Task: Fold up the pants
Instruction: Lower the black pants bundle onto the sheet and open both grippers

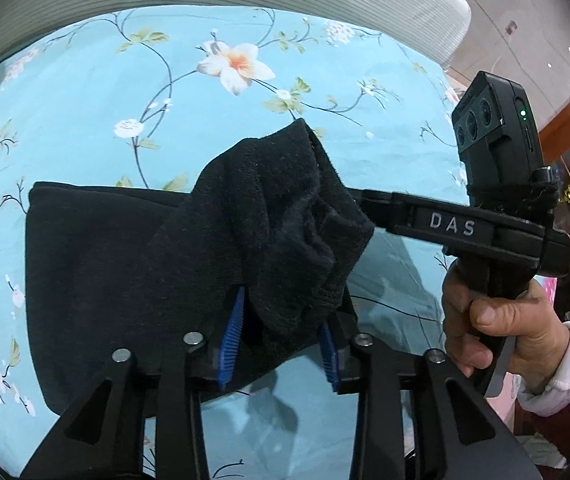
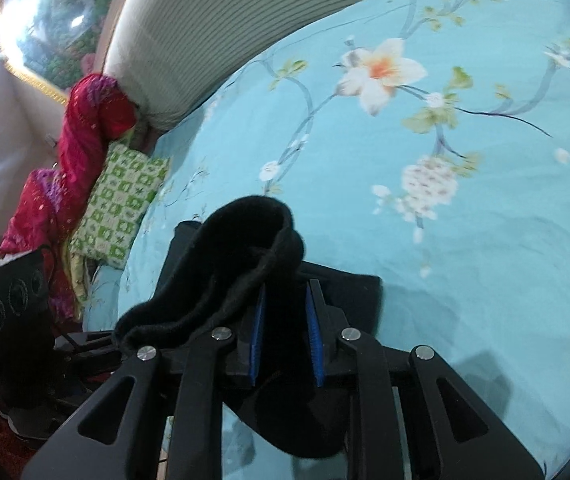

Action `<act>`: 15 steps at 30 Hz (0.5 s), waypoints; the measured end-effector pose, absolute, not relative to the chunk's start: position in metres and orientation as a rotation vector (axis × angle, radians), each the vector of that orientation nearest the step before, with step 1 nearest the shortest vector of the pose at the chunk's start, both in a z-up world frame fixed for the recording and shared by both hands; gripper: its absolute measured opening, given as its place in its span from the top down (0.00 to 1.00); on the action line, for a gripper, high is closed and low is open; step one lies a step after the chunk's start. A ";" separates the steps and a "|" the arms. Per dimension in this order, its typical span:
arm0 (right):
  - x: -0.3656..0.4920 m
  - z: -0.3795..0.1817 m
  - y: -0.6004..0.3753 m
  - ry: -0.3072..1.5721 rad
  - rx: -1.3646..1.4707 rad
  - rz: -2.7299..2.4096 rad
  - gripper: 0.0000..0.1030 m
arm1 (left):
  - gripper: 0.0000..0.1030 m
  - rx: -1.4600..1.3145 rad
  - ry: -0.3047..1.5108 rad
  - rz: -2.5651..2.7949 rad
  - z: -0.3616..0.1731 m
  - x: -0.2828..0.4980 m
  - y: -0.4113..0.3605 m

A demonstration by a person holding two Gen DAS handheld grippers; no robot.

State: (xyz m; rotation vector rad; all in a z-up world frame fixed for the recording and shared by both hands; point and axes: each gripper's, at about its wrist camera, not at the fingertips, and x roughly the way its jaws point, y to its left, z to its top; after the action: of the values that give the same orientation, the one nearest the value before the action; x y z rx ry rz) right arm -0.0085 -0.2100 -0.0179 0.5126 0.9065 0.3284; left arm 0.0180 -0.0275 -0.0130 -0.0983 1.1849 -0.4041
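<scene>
The black fleece pants [image 1: 105, 272] lie partly folded on the blue flowered bed sheet [image 1: 205, 120]. One end [image 1: 277, 208] is bunched up between the two grippers. My left gripper [image 1: 281, 312] has its blue pads spread, with the bunched fabric hanging loosely between them. The right gripper's fingers [image 1: 369, 200] reach into the same bunch from the right, held by a hand [image 1: 517, 320]. In the right wrist view the right gripper [image 2: 287, 284] pinches the thick hem of the pants [image 2: 245, 248] at its fingertips, and the hem drapes over its left finger.
A ribbed pale headboard [image 2: 189, 40] runs along the far side of the bed sheet [image 2: 465, 280]. A green patterned pillow [image 2: 121, 204] and red cloth [image 2: 89, 120] are piled at the bed's left edge. The left gripper's camera body [image 2: 9, 312] sits close at the left.
</scene>
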 end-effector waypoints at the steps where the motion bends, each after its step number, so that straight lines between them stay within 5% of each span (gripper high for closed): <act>1: -0.011 -0.018 -0.213 0.907 0.525 0.308 0.78 | 0.59 -0.099 1.187 -0.409 -0.013 0.018 -0.029; 4: -0.022 -0.015 -0.222 0.894 0.557 0.249 0.75 | 0.47 -0.107 1.197 -0.427 -0.014 0.019 -0.033; 7: -0.034 -0.010 -0.229 0.877 0.582 0.196 0.62 | 0.42 -0.118 1.199 -0.444 -0.012 0.017 -0.032; 11: -0.049 -0.003 -0.236 0.842 0.621 0.157 0.41 | 0.37 -0.133 1.195 -0.464 -0.004 0.011 -0.027; 15: -0.062 0.008 -0.238 0.805 0.626 0.124 0.37 | 0.36 -0.145 1.184 -0.463 0.005 0.006 -0.018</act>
State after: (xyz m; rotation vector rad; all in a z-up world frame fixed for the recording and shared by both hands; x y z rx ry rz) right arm -0.0615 -0.2381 0.0082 0.6264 0.8052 0.1239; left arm 0.0065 -0.0178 0.0046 -0.1452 1.1838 -0.4629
